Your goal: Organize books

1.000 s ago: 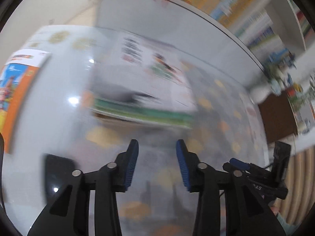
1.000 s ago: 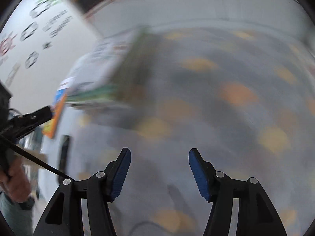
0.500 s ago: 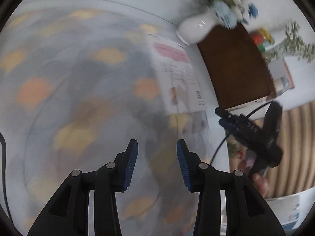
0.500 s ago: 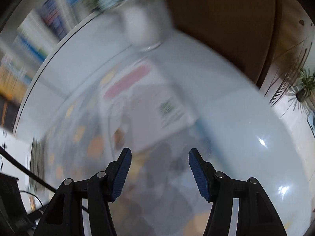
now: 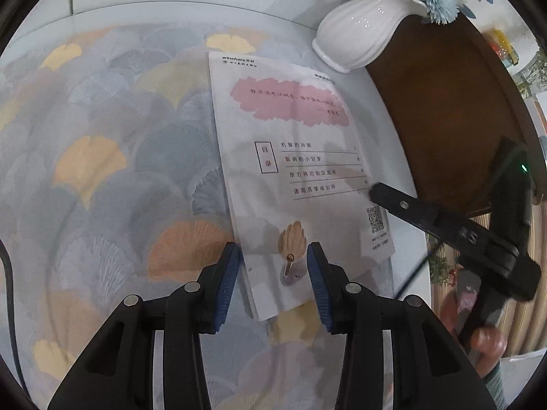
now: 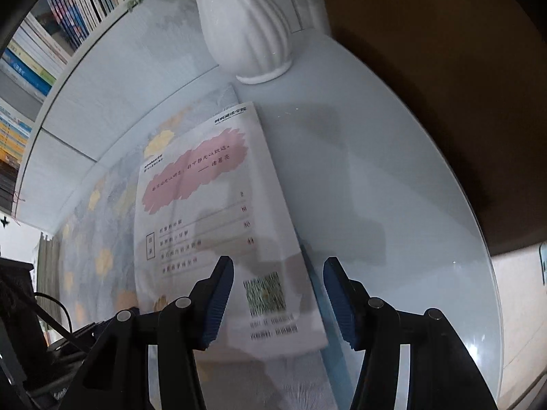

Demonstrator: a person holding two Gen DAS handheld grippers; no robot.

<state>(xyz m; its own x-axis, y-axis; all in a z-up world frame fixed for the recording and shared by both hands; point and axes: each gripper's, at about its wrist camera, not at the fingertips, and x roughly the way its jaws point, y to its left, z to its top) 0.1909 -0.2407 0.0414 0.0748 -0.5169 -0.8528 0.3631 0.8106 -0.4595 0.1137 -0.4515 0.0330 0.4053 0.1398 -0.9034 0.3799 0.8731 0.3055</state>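
Evidently you were at the approach step: both tongs, left (image 5: 273, 282) and right (image 6: 278, 294), hung spread and empty over the near end of the white booklet (image 5: 301, 171), which lay flat on the table (image 6: 393, 205) near the vase (image 5: 359, 30). The right jaws had just been narrowing, nothing between them. Next calls for catching the booklet's thin near edge.

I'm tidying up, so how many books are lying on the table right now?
1: a white book lies flat on the leaf-patterned cloth, just in front of the white vase. Others may lie out of view; many more stand on shelves behind.
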